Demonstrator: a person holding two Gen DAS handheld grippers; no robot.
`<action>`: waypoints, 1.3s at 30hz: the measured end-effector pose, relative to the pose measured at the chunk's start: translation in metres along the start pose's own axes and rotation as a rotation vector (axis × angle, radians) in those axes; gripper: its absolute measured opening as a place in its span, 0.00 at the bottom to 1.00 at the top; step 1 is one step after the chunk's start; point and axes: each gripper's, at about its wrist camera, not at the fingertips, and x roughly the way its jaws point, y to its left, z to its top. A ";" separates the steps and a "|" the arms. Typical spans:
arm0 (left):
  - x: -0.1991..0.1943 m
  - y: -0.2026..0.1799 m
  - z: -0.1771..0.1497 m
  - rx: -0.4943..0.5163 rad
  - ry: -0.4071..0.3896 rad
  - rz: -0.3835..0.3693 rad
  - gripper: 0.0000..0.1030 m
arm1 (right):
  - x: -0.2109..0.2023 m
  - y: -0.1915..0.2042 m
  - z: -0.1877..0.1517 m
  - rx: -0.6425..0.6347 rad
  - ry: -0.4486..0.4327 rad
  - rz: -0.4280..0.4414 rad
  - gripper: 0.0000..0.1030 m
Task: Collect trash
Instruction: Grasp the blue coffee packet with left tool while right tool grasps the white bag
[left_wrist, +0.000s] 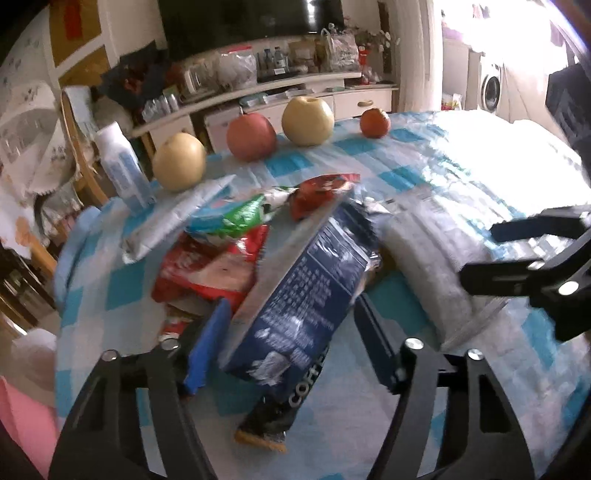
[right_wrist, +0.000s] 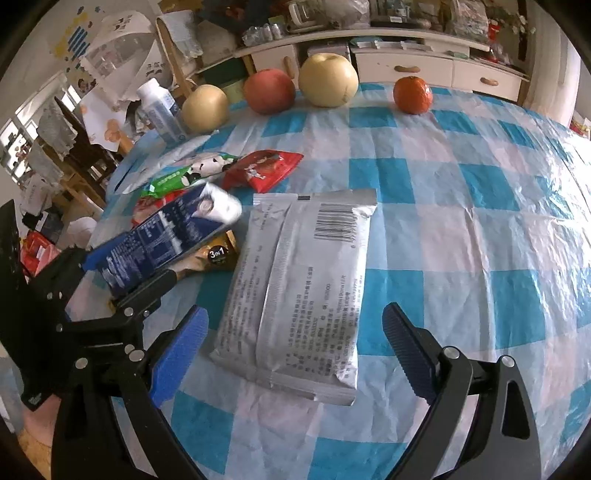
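Note:
A dark blue carton (left_wrist: 306, 280) stands tilted up between the pads of my left gripper (left_wrist: 291, 343), which is shut on it; the same carton (right_wrist: 147, 247) shows at the left of the right wrist view. Beneath it lies a black coffee sachet (left_wrist: 291, 402). A flat silver packet (right_wrist: 303, 288) lies on the checked tablecloth (right_wrist: 480, 221). My right gripper (right_wrist: 295, 350) is open, its blue pads on either side of the packet's near end without touching it. Behind the carton lie a red wrapper (right_wrist: 262, 168), a green and white wrapper (right_wrist: 184, 177) and a red packet (left_wrist: 207, 266).
Along the table's far edge stand a small pear (right_wrist: 205, 107), a red apple (right_wrist: 269, 90), a large pear (right_wrist: 328, 79), a tangerine (right_wrist: 412, 94) and a white bottle (right_wrist: 162, 110). A cluttered cabinet (right_wrist: 406, 66) stands behind the table, chairs to the left.

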 end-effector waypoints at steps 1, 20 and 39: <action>-0.001 -0.001 0.001 -0.016 -0.003 -0.018 0.61 | 0.000 0.000 0.000 0.001 0.000 0.003 0.91; 0.008 0.000 0.010 -0.079 -0.008 0.026 0.57 | 0.024 0.005 0.008 -0.013 0.007 -0.047 0.91; 0.014 0.024 0.007 -0.233 0.018 -0.066 0.36 | 0.029 0.009 0.011 -0.069 -0.034 -0.117 0.78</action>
